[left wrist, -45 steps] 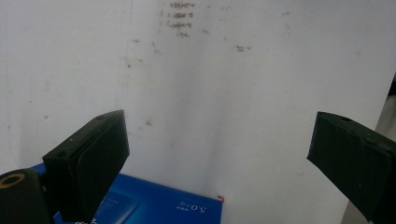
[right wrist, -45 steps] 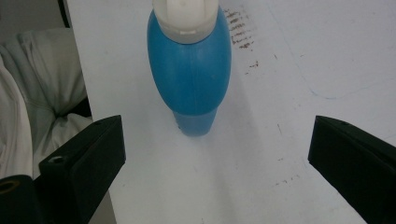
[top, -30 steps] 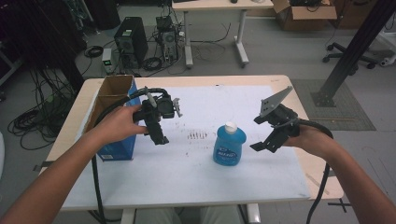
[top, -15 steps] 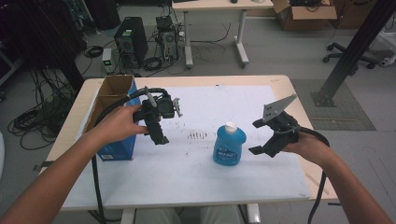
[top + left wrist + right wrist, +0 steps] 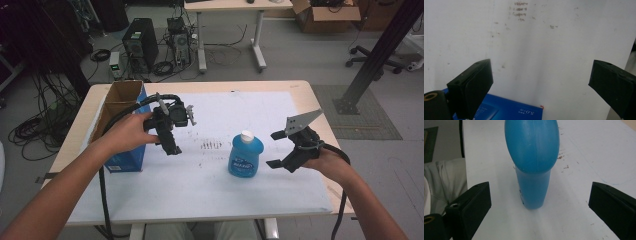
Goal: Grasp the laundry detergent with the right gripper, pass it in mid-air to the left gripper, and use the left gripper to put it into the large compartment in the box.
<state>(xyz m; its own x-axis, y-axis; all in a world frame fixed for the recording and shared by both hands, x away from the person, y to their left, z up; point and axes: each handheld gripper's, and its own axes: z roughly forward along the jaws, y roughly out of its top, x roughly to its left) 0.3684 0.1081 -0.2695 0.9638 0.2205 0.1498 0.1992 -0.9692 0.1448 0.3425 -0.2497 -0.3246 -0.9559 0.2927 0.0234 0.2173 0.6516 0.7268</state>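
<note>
My left hand-held gripper (image 5: pixel 170 131) hovers with jaws wide apart beside the blue box (image 5: pixel 125 160). At mid-table (image 5: pixel 200 190) the blue bottle (image 5: pixel 245 155) stands upright. My right hand-held gripper (image 5: pixel 275 150), jaws spread, lines up on it; next I should advance and close around its body.

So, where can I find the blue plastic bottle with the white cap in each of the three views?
High view: the blue plastic bottle with the white cap stands upright at the centre-right of the table, left of the right hand-held gripper.
Left gripper view: it is not in this picture.
Right gripper view: the bottle stands in the middle, ahead of the two open jaws.
Shared landmark: the white table sheet with small dark marks.
</note>
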